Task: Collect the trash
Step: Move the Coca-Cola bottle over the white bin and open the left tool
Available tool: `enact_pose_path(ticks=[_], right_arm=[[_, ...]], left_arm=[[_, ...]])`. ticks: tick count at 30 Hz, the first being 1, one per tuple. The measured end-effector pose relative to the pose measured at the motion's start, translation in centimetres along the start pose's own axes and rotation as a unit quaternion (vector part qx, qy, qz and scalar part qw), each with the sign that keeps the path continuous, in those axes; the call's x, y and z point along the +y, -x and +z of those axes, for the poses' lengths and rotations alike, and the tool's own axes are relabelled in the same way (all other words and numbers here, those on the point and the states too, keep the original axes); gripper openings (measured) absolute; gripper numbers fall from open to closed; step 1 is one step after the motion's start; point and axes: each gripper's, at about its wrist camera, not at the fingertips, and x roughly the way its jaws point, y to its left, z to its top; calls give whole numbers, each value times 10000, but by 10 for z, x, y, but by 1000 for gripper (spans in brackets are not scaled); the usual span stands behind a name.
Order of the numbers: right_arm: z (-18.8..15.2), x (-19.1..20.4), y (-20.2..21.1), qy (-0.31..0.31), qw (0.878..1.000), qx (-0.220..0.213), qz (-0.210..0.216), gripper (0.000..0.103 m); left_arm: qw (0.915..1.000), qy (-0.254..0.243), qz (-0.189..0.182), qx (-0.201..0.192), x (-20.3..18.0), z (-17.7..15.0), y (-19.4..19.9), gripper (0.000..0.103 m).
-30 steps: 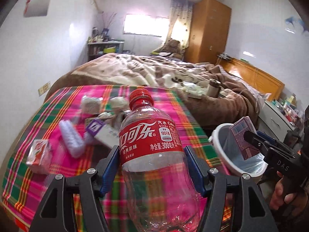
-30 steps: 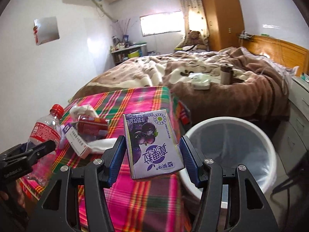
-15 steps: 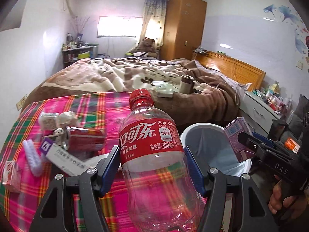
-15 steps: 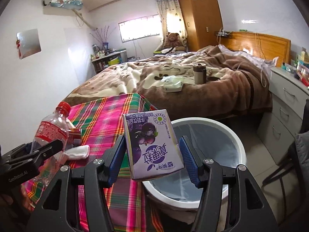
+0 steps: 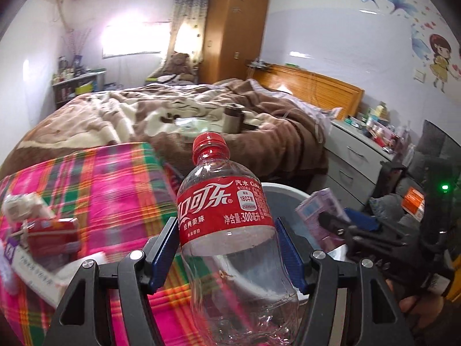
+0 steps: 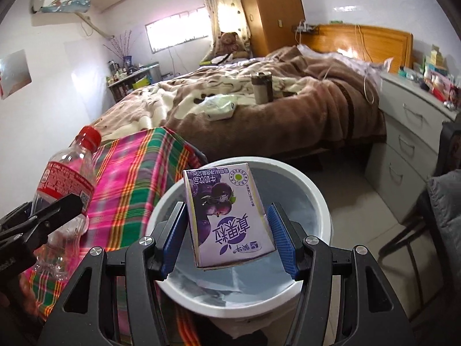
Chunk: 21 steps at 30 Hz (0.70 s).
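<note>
The right gripper [image 6: 226,230] holds a purple carton [image 6: 227,216] clamped above the white bin [image 6: 317,190]. The left gripper [image 5: 227,248] grips a cola bottle [image 5: 227,225] upright, just beside the bin, over the plaid cloth [image 5: 109,184].

Plastics shining, cloth staying matt

The clear plastic bottle [image 5: 230,230] is glinting, the purple paper carton [image 6: 227,216] is showing a smooth print, and the white plastic bin [image 6: 317,201] is looking glossy beside plaid woven cloth [image 5: 109,190].
</note>
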Motion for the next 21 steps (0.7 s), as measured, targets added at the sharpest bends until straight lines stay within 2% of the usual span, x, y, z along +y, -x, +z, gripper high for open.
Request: enact_pose_path(ticks=[6, 10, 19, 20, 21], right_arm=[[-3, -15, -11, -4, 9994, 215, -270, 59], [-5, -23, -13, -72, 9988, 294, -393, 60], [-6, -27, -22, 46, 9972, 474, -578, 61], [-6, -28, -22, 40, 9970, 487, -608, 62], [-6, -29, -23, 39, 9967, 491, -639, 68]], left_arm=[[9994, -139, -204, 254, -17, 3, -32, 66], [9992, -144, -184, 326, -23, 4, -49, 66], [9983, -194, -296, 454, -29, 4, -66, 67], [9984, -196, -302, 425, -29, 5, -65, 70], [9986, -188, -292, 394, -28, 6, -64, 72]])
